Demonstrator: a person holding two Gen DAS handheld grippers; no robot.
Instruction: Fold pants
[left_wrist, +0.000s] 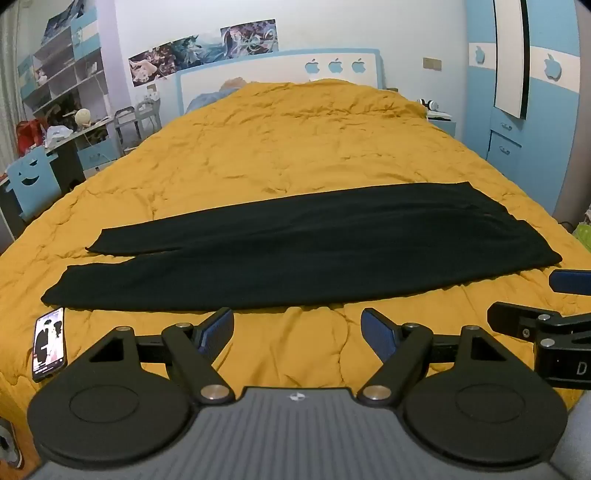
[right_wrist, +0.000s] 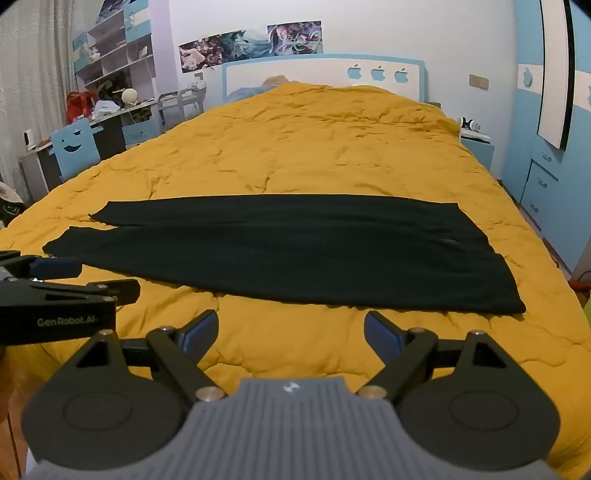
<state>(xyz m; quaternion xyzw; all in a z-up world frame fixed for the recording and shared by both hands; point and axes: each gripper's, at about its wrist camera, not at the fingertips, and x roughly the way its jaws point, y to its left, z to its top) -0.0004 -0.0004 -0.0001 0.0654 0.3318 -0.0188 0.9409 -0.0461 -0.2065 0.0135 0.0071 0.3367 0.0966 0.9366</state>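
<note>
Nothing folded so far: the black pants (left_wrist: 303, 243) lie flat across the yellow bed (left_wrist: 295, 147), legs pointing left. Left gripper (left_wrist: 297, 332) and right gripper (right_wrist: 291, 332) hover near, jaws spread, empty.

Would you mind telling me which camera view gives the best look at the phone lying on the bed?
The left wrist view. There the phone lies with its screen lit on the yellow quilt, just nearer the camera than the leg ends of the black pants. The right wrist view does not show it at all.
</note>
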